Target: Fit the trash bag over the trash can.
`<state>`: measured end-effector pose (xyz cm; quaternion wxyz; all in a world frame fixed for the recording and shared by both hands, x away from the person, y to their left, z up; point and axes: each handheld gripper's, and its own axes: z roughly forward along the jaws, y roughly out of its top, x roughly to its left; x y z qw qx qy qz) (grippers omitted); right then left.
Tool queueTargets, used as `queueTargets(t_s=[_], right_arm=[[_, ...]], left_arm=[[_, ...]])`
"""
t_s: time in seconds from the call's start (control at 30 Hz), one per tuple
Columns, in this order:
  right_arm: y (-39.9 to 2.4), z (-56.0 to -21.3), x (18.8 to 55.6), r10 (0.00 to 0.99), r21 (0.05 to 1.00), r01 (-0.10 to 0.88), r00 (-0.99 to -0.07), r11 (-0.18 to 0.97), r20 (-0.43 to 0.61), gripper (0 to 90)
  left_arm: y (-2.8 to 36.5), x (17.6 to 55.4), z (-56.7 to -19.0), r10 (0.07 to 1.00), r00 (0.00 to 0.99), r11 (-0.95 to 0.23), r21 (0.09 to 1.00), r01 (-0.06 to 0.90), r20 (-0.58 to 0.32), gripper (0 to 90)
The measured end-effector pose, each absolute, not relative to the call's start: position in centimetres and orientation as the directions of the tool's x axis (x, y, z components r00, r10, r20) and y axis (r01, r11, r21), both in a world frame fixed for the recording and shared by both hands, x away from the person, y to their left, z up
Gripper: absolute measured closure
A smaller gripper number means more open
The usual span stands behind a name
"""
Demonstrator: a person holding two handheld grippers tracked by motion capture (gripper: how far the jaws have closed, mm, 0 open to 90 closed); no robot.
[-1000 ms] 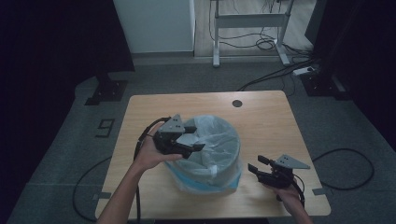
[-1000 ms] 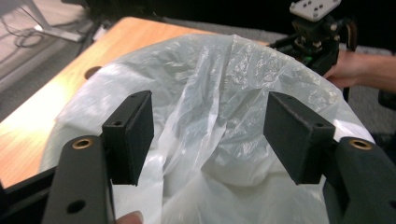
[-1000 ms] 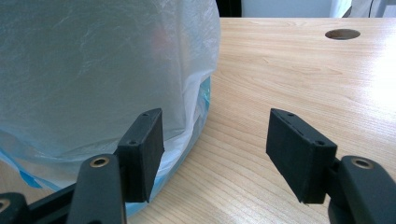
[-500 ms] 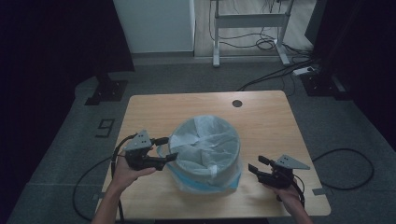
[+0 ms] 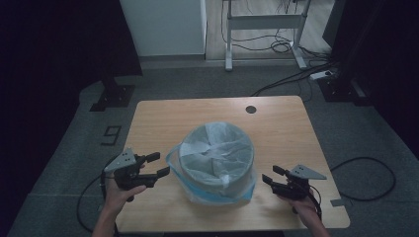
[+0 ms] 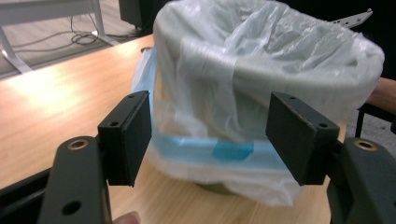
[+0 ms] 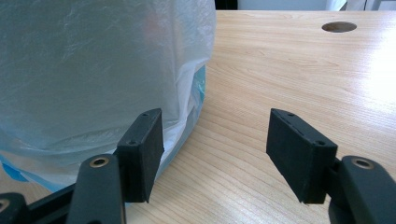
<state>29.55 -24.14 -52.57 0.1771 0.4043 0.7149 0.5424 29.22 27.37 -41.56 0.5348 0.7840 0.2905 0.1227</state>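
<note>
Hand-held grippers sit nearest, one on each side of a bin (image 5: pixel 217 158) lined with a clear bag (image 6: pixel 261 65). The left hand-held gripper (image 5: pixel 154 165) has its jaws apart, nothing between them, aimed at the bag's blue hem (image 6: pixel 219 150) low on the bin's side. The right hand-held gripper (image 5: pixel 271 176) is likewise spread and empty, its near jaw just beside the loose plastic. The bin stands near the middle of the wooden counter (image 5: pixel 163 116). The film looks thin and slack, so a pinch could tear it or drag the liner off the rim, and a push might slide the light bin. Farther off, a cable hole (image 5: pixel 251 109) marks the counter; beyond, a desk frame (image 5: pixel 264 22) and floor cables (image 5: pixel 296 79) stand clear of the work.
</note>
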Motion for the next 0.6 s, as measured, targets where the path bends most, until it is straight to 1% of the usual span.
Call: queueTargets(t_s=[0.33,0.6], right_arm=[[-24.6,-52.7,29.6,0.777,0.918,0.389,-0.601,0.079,0.188,35.8],[-24.5,-52.7,29.6,0.777,0.917,0.391,-0.600,0.080,0.188,35.6]], left_arm=[[29.2,28.8,-44.5,0.627,0.762,-0.226,0.897,0.380,-0.165,30.9],[29.2,28.9,-45.1,0.631,0.759,-0.244,0.888,0.390,-0.160,30.6]])
